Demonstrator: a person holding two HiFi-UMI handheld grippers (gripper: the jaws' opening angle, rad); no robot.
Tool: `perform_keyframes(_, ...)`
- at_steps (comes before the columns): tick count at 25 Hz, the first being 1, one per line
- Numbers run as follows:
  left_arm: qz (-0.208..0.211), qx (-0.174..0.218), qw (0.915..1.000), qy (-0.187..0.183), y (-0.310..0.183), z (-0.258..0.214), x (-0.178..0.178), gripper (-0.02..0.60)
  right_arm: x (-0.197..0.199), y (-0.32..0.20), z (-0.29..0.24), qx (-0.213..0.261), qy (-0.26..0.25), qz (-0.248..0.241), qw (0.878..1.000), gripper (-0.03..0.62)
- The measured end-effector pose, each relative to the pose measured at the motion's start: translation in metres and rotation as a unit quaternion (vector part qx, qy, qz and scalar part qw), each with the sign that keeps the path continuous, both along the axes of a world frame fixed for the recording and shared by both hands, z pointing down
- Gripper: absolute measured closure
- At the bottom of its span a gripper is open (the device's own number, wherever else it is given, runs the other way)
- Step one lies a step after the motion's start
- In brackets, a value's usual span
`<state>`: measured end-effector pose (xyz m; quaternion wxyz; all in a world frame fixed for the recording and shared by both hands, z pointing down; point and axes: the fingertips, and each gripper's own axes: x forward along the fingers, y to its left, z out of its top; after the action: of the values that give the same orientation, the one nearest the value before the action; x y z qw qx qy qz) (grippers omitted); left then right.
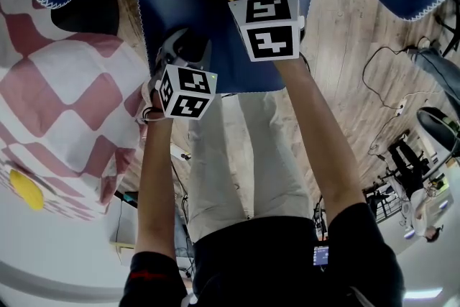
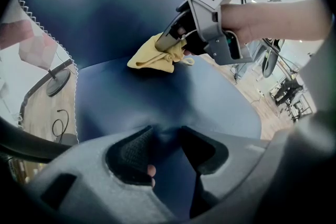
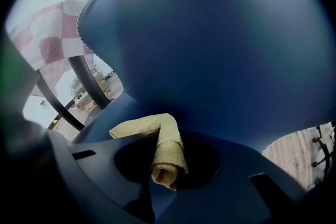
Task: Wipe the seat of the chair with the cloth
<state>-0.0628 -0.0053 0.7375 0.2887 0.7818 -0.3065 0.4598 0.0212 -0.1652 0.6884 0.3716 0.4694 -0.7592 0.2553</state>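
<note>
Wiping well needs the right hand-held gripper (image 3: 168,169), clamped on the yellow cloth (image 3: 143,126), pressing it flat along the blue seat (image 1: 172,11) in overlapping strokes; left hand-held gripper (image 2: 164,138) jaws apart, empty.

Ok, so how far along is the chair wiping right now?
Done: the cloth is clamped in the right tool. In hand: it touches the blue seat near the backrest, so wiping seems under way. The left tool sits at the seat's front edge, jaws apart. Left: no wipe marks show, so how much is covered cannot be told.
</note>
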Motion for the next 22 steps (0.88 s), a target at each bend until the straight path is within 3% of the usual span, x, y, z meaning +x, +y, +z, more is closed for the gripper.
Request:
perform_keyframes(12,-0.002,0.007,1.0000,0.001,0.000,0.000,0.001,0.410,-0.052,0.013,0.000,-0.004,-0.035,-0.072,0.997,0.522)
perform_keyframes(22,-0.003,0.011,0.9999,0.003,-0.002,0.000,0.001,0.410,-0.049,0.012,0.001,-0.009,-0.045,-0.058,0.997,0.522)
